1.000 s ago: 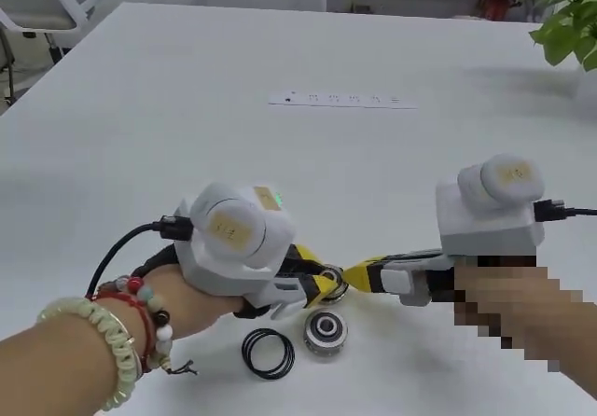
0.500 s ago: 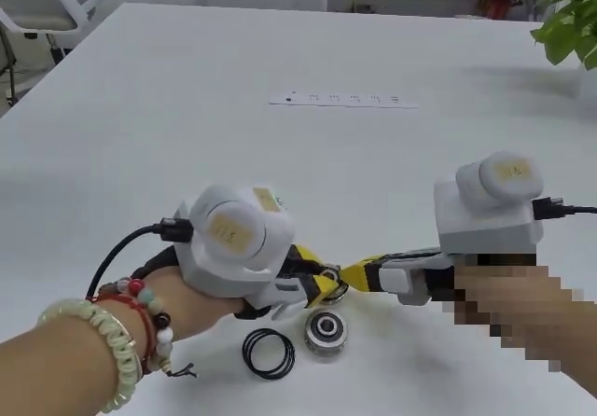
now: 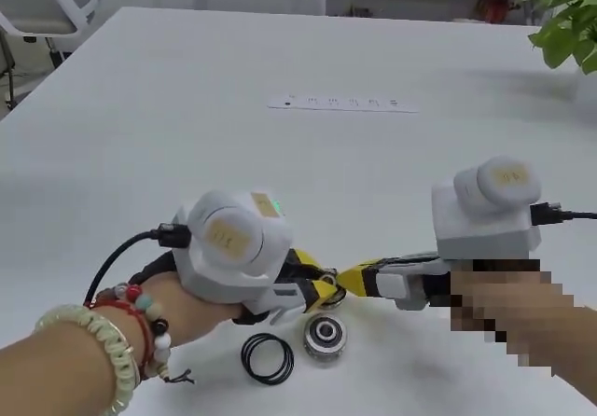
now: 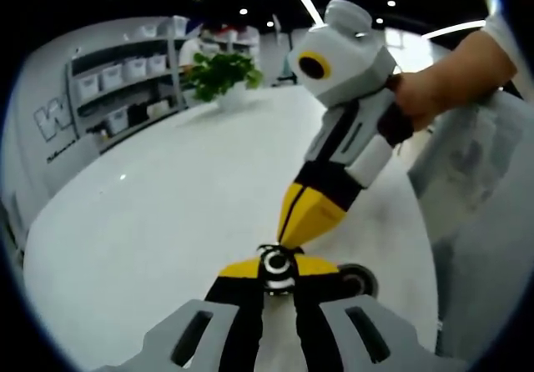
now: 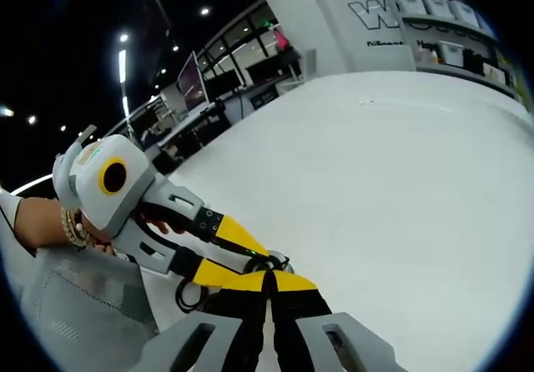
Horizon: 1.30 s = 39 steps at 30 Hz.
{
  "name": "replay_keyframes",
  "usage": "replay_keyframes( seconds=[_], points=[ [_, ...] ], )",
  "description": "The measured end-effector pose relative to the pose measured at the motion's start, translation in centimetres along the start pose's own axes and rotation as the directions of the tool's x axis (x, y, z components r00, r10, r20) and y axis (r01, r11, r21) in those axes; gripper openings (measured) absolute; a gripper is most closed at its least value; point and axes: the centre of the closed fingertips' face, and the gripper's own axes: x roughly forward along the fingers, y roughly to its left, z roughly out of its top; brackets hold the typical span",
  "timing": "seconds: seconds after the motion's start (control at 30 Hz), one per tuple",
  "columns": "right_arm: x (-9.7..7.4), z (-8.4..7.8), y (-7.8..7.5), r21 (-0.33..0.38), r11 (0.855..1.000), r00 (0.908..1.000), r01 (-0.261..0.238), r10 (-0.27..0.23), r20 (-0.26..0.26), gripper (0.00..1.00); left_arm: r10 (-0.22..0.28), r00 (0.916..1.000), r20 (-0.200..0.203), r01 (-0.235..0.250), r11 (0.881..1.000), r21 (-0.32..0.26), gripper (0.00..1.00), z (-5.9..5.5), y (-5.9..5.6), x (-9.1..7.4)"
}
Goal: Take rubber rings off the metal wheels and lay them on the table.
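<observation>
Rings of black rubber lie flat on the bench near its front edge, with a loose wheel just to their right. Your left gripper is clamped on a small wheel, close behind the loose one. Your right gripper has its jaws squeezed together, tips touching the small wheel; whether they pinch a ring, I cannot tell.

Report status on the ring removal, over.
Left gripper shut on a metal wheel. Right gripper shut, fingers at that wheel; ring grip unclear. Second wheel and loose rubber rings on the table nearby. Nothing in the way.
</observation>
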Motion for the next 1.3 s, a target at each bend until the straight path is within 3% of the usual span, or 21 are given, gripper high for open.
replay_keyframes(
  seconds=[0.27,0.3,0.4,0.53,0.77,0.9,1.03,1.13,1.3],
  points=[
    [0.2,0.5,0.7,-0.005,1.0,0.9993,-0.028,0.028,0.023,0.0,-0.001,1.0,0.002,0.001,1.0,-0.001,0.13,0.0,0.0,0.0],
    [0.2,0.6,1.4,-0.014,0.997,0.997,-0.072,0.072,0.027,0.0,0.0,1.0,0.002,0.0,1.0,-0.001,0.13,0.0,0.0,0.0],
    [0.2,0.4,0.5,-0.019,0.999,0.9995,-0.026,0.027,0.015,0.0,0.003,1.0,0.002,-0.003,1.0,-0.003,0.13,0.0,0.1,0.1],
    [0.1,0.4,0.4,0.012,1.0,0.9995,-0.027,0.027,0.019,0.0,0.006,0.9998,0.017,-0.006,1.0,-0.021,0.13,0.0,0.1,0.1],
    [0.0,0.4,0.0,0.018,1.0,0.9998,-0.011,0.01,0.016,0.0,-0.002,1.0,0.008,0.002,1.0,-0.03,0.14,0.3,0.1,0.0],
    [-0.2,1.0,0.1,0.03,0.999,0.9991,-0.014,0.013,0.04,0.0,-0.037,0.9989,0.031,0.038,0.998,-0.039,0.15,1.2,-0.2,-0.5],
    [-0.4,1.5,0.2,0.043,0.999,0.9979,-0.021,0.019,0.062,0.0,-0.036,0.9979,0.053,0.038,0.998,-0.04,0.17,2.4,0.2,-1.5],
    [-0.6,1.8,0.3,0.033,0.999,0.9974,-0.016,0.014,0.071,0.0,-0.064,0.9938,0.09,0.071,0.994,-0.078,0.21,3.4,0.0,-2.5],
    [-0.7,2.3,0.8,0.024,0.999,0.9964,-0.03,0.028,0.079,0.0,-0.063,0.9957,0.068,0.066,0.997,-0.037,0.32,3.6,0.5,-3.6]
  ],
)
